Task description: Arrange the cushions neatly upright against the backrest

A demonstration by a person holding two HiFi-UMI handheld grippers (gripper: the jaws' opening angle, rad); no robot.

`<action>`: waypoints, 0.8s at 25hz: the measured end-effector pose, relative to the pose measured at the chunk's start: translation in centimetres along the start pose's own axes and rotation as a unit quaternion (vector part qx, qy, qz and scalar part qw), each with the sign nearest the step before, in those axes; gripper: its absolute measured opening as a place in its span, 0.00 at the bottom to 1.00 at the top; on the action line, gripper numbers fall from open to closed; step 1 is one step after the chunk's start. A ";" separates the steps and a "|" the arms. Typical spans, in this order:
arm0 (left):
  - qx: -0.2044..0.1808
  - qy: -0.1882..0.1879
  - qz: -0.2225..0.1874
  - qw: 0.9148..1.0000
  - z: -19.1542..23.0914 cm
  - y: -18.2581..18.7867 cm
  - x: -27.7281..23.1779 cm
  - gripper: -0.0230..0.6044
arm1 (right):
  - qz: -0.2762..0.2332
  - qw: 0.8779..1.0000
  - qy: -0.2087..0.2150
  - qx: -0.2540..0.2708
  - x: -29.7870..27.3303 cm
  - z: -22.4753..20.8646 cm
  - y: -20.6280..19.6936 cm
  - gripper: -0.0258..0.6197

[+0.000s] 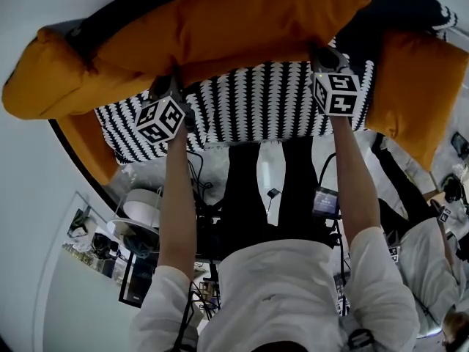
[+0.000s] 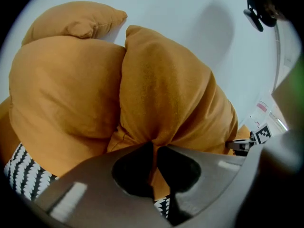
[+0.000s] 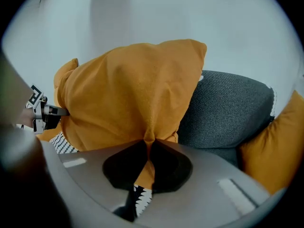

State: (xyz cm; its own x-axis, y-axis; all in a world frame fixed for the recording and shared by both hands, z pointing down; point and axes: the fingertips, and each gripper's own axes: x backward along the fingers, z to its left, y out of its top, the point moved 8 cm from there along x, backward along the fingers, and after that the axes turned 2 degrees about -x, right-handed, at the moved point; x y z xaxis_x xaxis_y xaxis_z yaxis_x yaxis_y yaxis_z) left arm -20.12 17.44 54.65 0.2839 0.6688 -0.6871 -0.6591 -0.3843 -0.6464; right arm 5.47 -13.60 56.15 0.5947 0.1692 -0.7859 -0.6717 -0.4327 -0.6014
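Note:
A long orange cushion lies along the sofa's back, above the black-and-white patterned seat. My left gripper is shut on its lower edge near the left end. The fabric is pinched between the jaws in the left gripper view, and the cushion bulges above them. My right gripper is shut on the same edge near the right end. There too the cloth is pinched under the cushion. The grey backrest shows behind.
A second orange cushion sits at the sofa's left end and a third at the right end. The white wall stands behind the sofa. Another person stands at the right, and a white round stand and cables are on the floor.

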 end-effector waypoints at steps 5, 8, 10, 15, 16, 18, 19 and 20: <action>0.015 -0.010 0.010 1.000 0.6 -0.2 -1.4 0.06 | 0.008 1.000 -0.007 0.011 -0.4 0.0 -0.1 0.10; 0.014 -0.004 0.019 1.000 0.6 -0.2 -2.1 0.06 | 0.008 1.000 -0.019 0.019 -0.2 0.1 -0.1 0.10; 0.017 0.001 0.020 1.000 0.5 -0.3 -2.4 0.06 | 0.009 1.000 -0.023 0.019 -0.2 0.1 -0.1 0.10; 0.022 -0.001 0.030 0.999 1.2 -1.0 -4.4 0.06 | 0.013 0.999 -0.028 0.026 -1.0 -0.1 -0.2 0.11; 0.016 -0.001 0.036 0.999 1.4 -1.0 -4.8 0.06 | 0.015 0.999 -0.028 0.028 -1.2 0.0 -0.2 0.11; 0.007 0.001 0.044 0.999 1.9 -0.9 -5.4 0.07 | 0.021 0.999 -0.029 0.028 -1.7 0.5 -0.2 0.11; 0.005 0.002 0.046 0.999 2.1 -1.0 -5.4 0.07 | 0.025 0.999 -0.030 0.026 -2.0 0.7 -0.2 0.11; 0.004 0.003 0.046 0.999 2.2 -1.0 -5.4 0.07 | 0.028 0.999 -0.031 0.023 -2.3 0.9 -0.3 0.12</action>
State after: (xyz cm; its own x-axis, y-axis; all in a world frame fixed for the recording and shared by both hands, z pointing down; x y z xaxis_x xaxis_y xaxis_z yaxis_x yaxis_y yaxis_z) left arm -22.53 15.67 59.76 0.2256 0.6269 -0.7457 -0.6877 -0.4396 -0.5777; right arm 3.90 -13.12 57.98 0.5277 0.2011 -0.8253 -0.7236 -0.4025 -0.5607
